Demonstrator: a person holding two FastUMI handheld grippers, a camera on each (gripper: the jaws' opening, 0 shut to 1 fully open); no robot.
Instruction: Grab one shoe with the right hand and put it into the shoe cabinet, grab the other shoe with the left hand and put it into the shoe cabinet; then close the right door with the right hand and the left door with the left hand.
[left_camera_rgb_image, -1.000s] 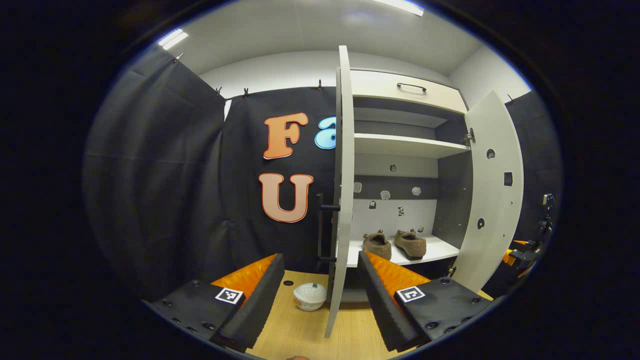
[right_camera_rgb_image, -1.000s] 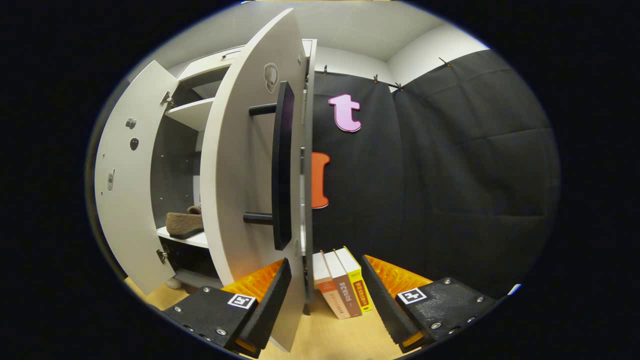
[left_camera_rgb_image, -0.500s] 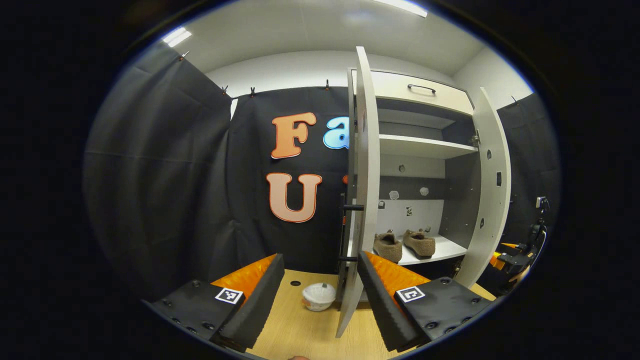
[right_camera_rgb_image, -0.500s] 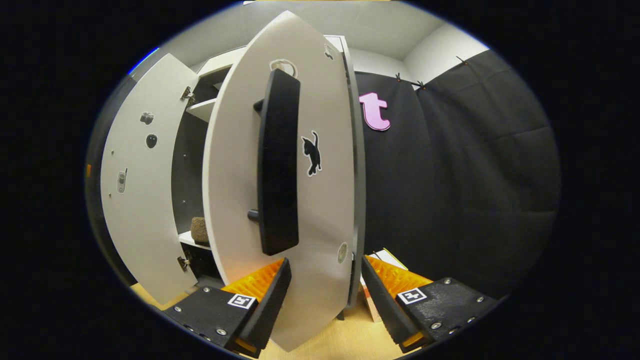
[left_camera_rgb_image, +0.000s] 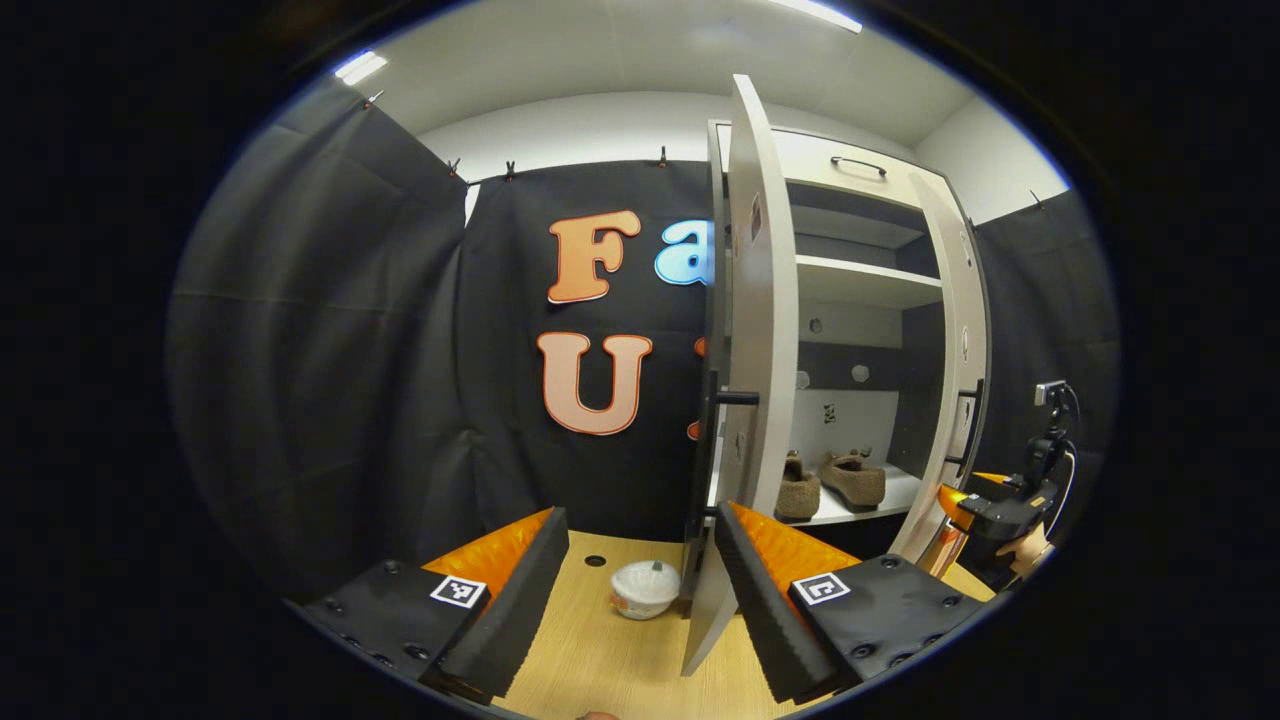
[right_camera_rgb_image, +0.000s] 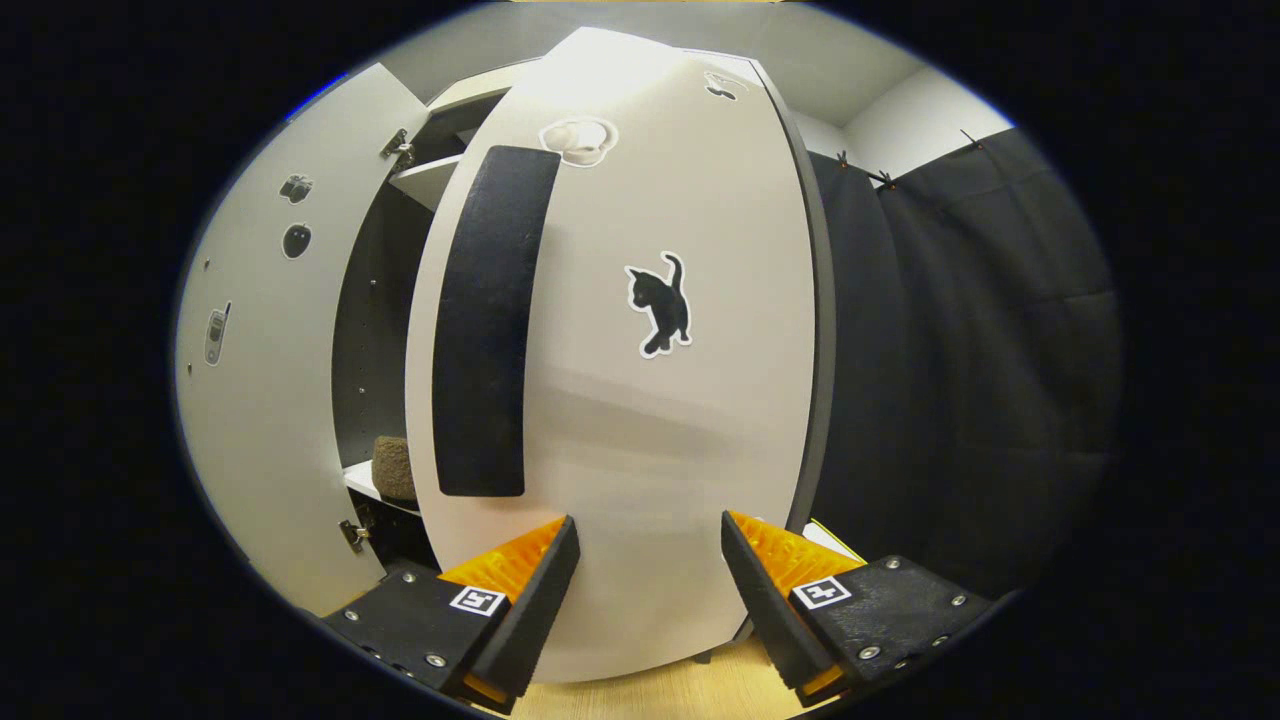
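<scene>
Brown fuzzy shoes (left_camera_rgb_image: 840, 484) sit on the white cabinet's (left_camera_rgb_image: 860, 290) low shelf, half hidden behind its doors. Left gripper (left_camera_rgb_image: 640, 590) and right gripper (right_camera_rgb_image: 645, 590) fingers apart, empty.

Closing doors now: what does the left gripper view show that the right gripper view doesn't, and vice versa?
Left gripper view: two brown fuzzy shoes inside, a white round container on the wooden table, the right gripper beside the right door. Right gripper view: a black cat sticker on that door's outer face. Shared: the white shoe cabinet, both doors not yet shut.
</scene>
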